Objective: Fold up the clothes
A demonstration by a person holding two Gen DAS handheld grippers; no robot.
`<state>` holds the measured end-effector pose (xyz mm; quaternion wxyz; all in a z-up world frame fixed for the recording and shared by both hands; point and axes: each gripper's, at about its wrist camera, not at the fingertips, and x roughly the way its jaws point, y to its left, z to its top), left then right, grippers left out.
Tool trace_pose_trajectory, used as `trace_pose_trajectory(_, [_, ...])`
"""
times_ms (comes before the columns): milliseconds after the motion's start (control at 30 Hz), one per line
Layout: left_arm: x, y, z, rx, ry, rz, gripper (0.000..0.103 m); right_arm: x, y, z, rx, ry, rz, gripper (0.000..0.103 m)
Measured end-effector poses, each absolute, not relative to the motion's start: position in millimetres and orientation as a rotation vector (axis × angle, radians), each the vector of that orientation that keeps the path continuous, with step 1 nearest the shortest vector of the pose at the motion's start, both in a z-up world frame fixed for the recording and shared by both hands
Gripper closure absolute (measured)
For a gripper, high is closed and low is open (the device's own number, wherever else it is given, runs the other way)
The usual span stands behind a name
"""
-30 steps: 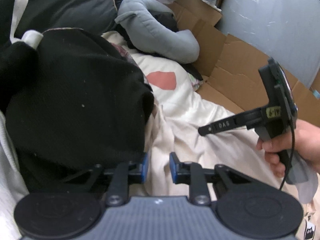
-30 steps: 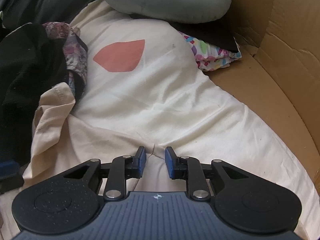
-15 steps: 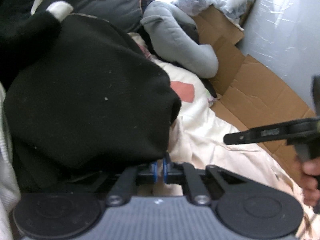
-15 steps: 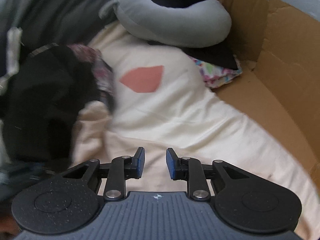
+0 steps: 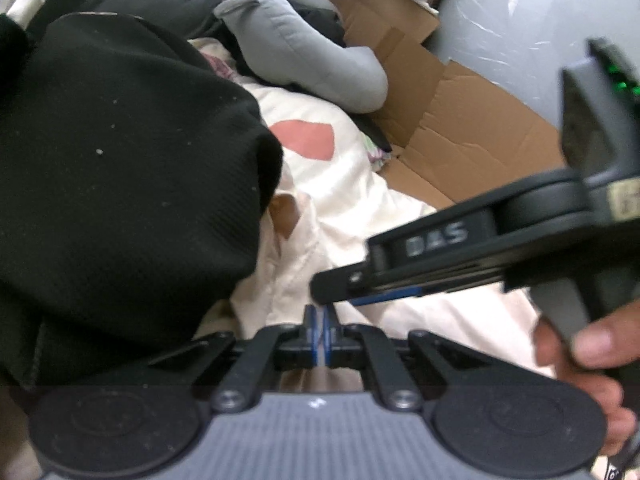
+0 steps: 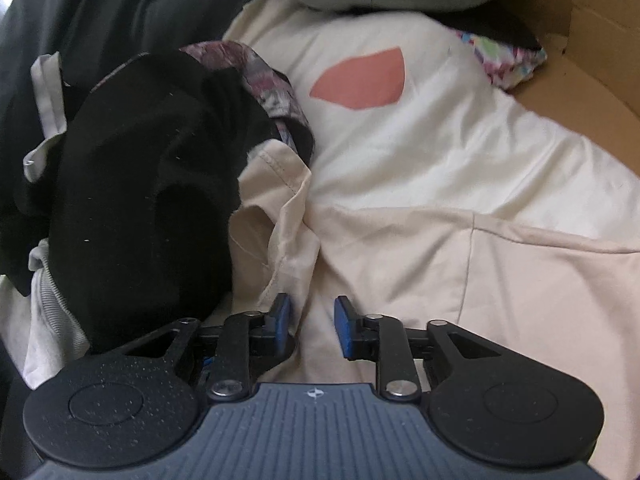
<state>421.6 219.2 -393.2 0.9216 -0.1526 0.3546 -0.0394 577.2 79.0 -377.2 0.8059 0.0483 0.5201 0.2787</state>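
A beige garment with stitched seams lies crumpled in front, its folded edge beside a heap of black clothing on the left. My left gripper is shut, with a thin fold of the beige garment pinched between its blue pads. My right gripper hovers just over the same cloth. Its jaws are closing, the pads stand apart, and beige fabric shows in the gap. In the left wrist view the right gripper comes in from the right, held by a hand, its tip just above my left pads.
Behind the garment lies a paler cream cloth with a salmon patch. A grey cushion rests at the back. Cardboard lines the right side below a grey wall. Floral fabric and a colourful cloth peek out.
My left jaws have gone from open to shut on the beige fabric. The right gripper has swung left, close up to the left gripper and the black heap.
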Motion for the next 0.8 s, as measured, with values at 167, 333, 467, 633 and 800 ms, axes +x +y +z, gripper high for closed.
trace_pose_trajectory(167, [415.9,229.0,-384.1,-0.303,0.693,-0.036,0.097,577.4,79.5,-378.9,0.054,1.109,0.596,0.103])
trace_pose_trajectory(333, [427.4,233.6,-389.3,-0.294,0.712,-0.051,0.095,572.4,74.7,-374.2,0.035,1.098,0.599,0.103])
trace_pose_trajectory(467, [442.4,226.9,-397.2,-0.268,0.730,-0.078,0.095,572.0,71.2,-370.2,0.026,1.095,0.586,0.103])
trace_pose_trajectory(633, [457.2,223.2,-407.7,-0.265,0.750,-0.091,0.093,573.6,71.1,-376.1,-0.006,1.108,0.571,0.103])
trace_pose_trajectory(800, [465.3,221.2,-415.1,-0.231,0.773,-0.111,0.086,576.9,66.1,-382.2,0.011,1.145,0.547,0.102])
